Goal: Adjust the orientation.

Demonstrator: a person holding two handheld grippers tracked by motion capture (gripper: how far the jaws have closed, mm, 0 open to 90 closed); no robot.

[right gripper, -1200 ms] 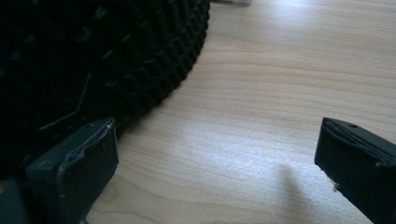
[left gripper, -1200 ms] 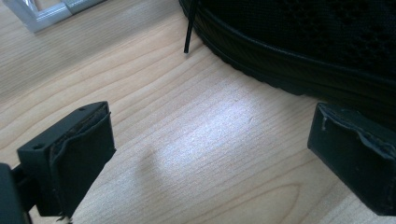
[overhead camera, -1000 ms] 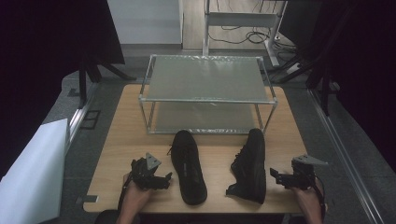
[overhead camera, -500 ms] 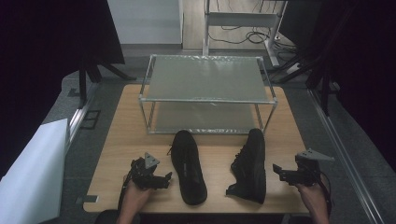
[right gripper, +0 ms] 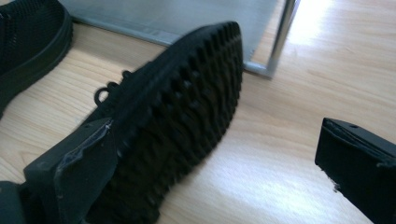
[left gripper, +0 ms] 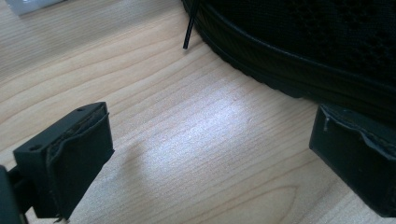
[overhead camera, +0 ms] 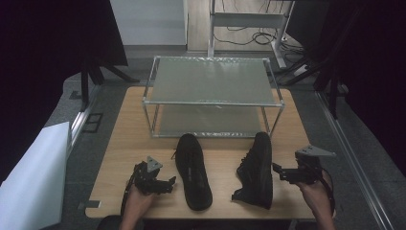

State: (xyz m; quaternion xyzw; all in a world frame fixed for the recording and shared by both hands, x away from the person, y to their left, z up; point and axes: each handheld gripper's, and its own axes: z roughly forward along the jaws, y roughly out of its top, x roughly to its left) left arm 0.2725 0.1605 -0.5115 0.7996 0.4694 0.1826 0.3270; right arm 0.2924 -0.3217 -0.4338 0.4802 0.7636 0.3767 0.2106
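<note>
A wooden table fills mid-frame, a two-tier metal rack at its upper centre. Below lie an upright black shoe and one on its side (no legible branding). Left gripper and right gripper both gape wide, empty.

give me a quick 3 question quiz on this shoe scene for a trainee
1. True or false: the right shoe stands upright on its sole.
2. Which gripper is closer to the left shoe? A) left gripper B) right gripper
3. Fill in: behind both shoes stands a metal ____ with two levels.

Key:
1. False; it lies on its side, tread facing the right gripper.
2. A
3. rack
</note>
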